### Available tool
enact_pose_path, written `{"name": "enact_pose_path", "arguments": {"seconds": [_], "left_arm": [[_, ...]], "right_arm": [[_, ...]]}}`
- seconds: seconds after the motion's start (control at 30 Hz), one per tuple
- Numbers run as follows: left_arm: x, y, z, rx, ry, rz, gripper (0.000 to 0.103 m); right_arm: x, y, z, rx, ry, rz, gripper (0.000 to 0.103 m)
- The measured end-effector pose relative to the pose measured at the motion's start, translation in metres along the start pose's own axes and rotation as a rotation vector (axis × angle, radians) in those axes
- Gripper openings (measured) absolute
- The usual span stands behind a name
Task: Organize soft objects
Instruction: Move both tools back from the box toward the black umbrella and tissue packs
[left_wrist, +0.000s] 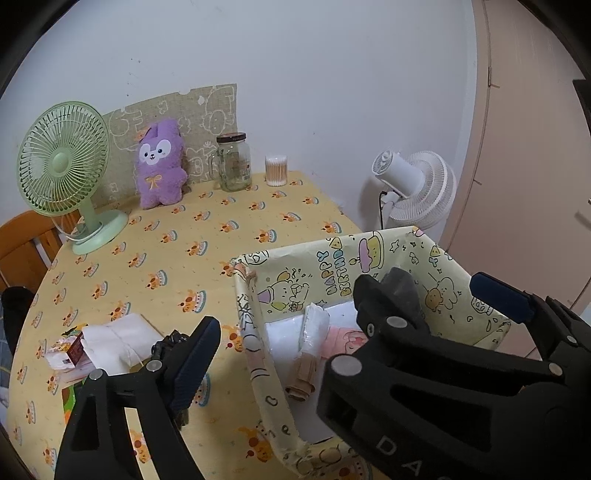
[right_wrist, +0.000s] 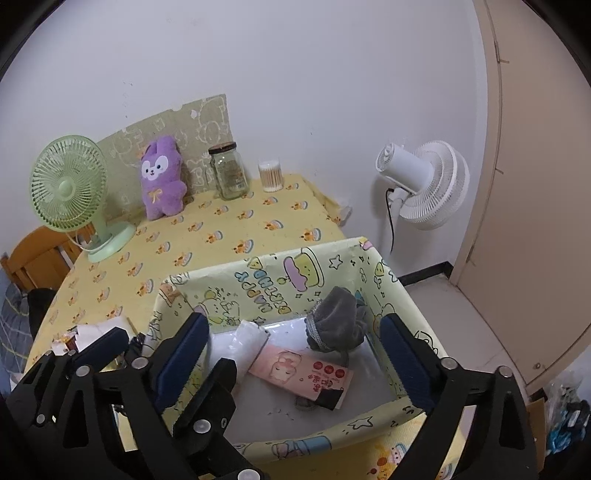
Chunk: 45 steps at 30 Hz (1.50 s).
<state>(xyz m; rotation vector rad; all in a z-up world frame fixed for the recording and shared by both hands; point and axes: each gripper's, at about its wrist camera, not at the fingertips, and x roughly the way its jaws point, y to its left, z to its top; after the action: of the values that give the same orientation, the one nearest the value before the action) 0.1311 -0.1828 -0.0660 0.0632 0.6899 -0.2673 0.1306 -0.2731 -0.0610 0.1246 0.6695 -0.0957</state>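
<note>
The right gripper (right_wrist: 295, 354) has its fingers wide apart and holds nothing. Just past them a gray sock (right_wrist: 338, 321) lies bunched in the far right corner of the box (right_wrist: 369, 428), leaning on the wall. The left gripper (left_wrist: 347, 325) is wide too and empty, over the box's left wall. The white cloth pile (left_wrist: 110, 339) by the near left edge of the bench (left_wrist: 229, 221) lies closest to the left fingers (left_wrist: 195, 354). I think it goes in next. A purple plush bunny (left_wrist: 159, 162) sits at the far edge by the wall.
</note>
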Motion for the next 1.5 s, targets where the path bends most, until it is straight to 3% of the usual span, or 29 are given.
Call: {"name": "enact_pose_path", "arguments": {"seconds": [0.3,0.7,1.5], "left_arm": [[-0.017,0.016,0.000,-0.014,-0.023,0.007,0.091],[-0.044,0.043,-0.006,-0.043,-0.065,0.018,0.091],[-0.093,0.106,-0.030,-0.096,-0.129,0.105,0.091]], "right_arm": [[-0.011,0.019,0.005,-0.041,0.019,0.006,0.099],[-0.035,0.053,-0.001,-0.070,-0.020,0.008,0.099],[-0.068,0.130,-0.014,-0.146,-0.066,0.084,0.099]]}}
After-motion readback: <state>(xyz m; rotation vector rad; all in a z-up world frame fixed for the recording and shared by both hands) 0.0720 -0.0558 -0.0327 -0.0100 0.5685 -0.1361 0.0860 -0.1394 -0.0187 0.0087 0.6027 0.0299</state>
